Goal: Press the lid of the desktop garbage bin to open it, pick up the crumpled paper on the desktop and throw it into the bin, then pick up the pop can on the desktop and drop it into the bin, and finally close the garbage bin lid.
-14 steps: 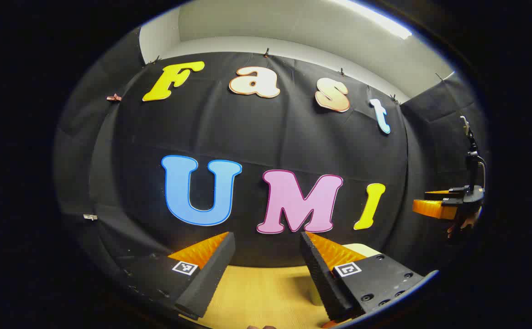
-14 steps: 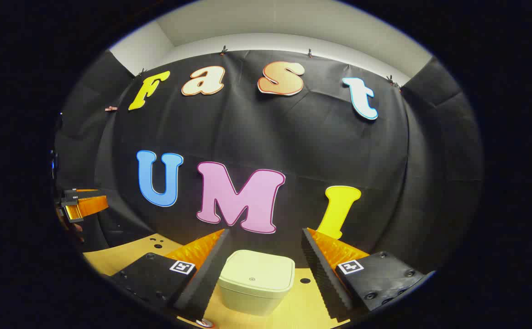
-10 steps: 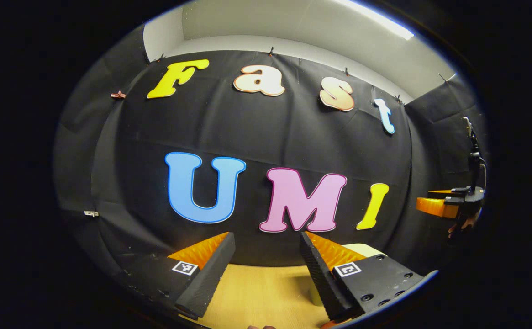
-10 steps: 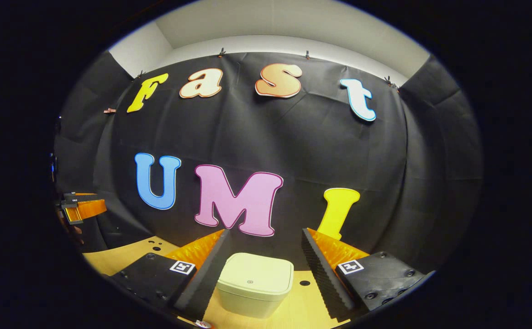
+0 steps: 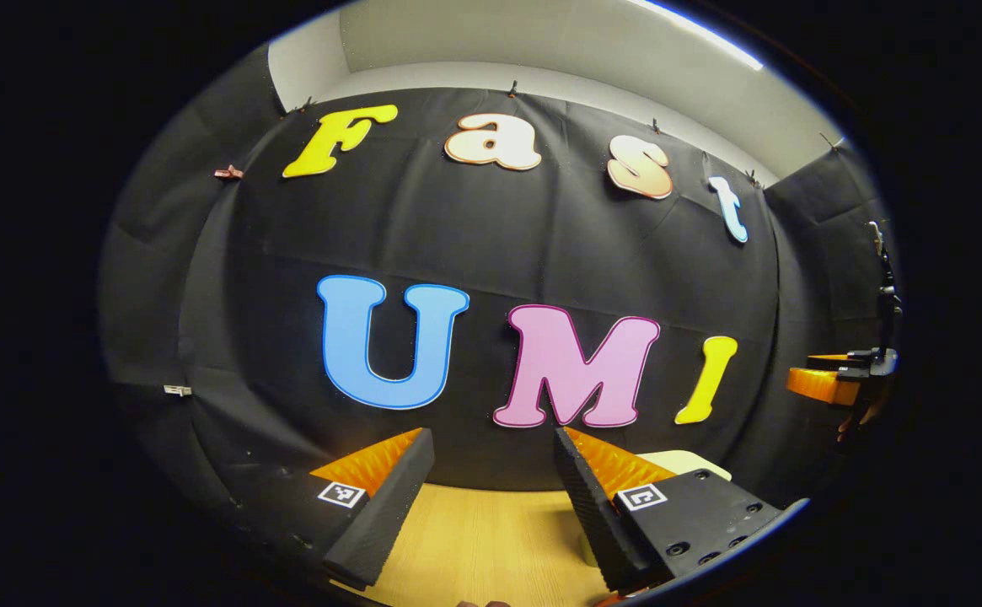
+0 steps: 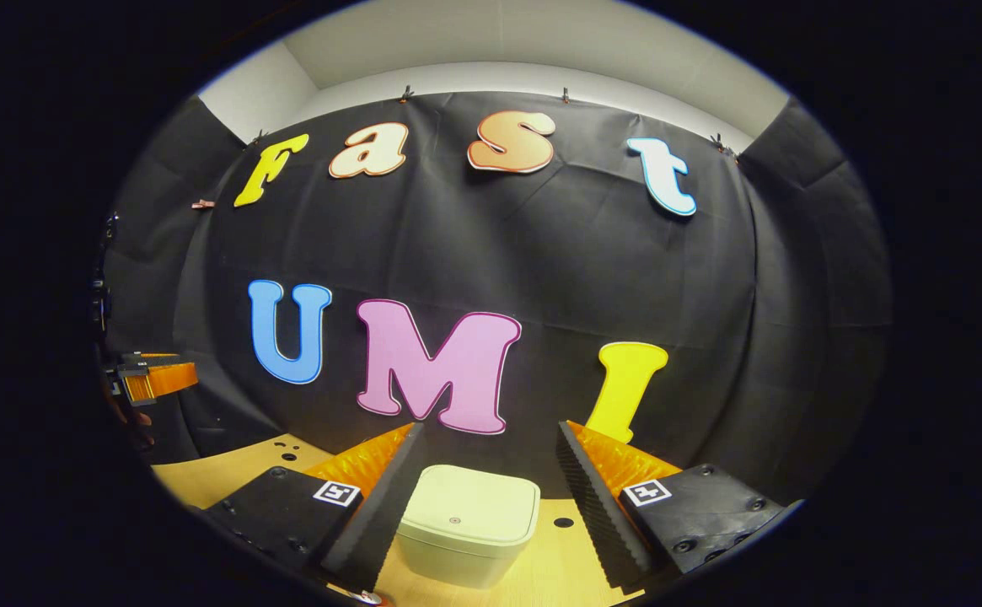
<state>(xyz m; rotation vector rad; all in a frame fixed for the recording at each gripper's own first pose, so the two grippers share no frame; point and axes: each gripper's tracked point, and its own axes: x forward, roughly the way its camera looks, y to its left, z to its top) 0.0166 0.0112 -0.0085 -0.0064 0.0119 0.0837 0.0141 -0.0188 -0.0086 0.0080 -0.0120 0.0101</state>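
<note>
the pale cream plastic bin (image 6: 467,523), lid down, sits on the light wooden bench (image 6: 571,569) ahead of the right gripper (image 6: 485,493); both grippers' fingers apart, the left gripper (image 5: 485,497) holding nothing.

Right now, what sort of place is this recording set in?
Most likely a small recording booth set up for tabletop chores: black cloth wall clipped up on three sides, a light wooden table, and a lidded bin standing on it between the right gripper fingers.

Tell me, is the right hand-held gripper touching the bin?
Apart. In the right gripper view, the right hand-held gripper is open, and the closed bin sits beyond, between its fingers with gaps.
</note>
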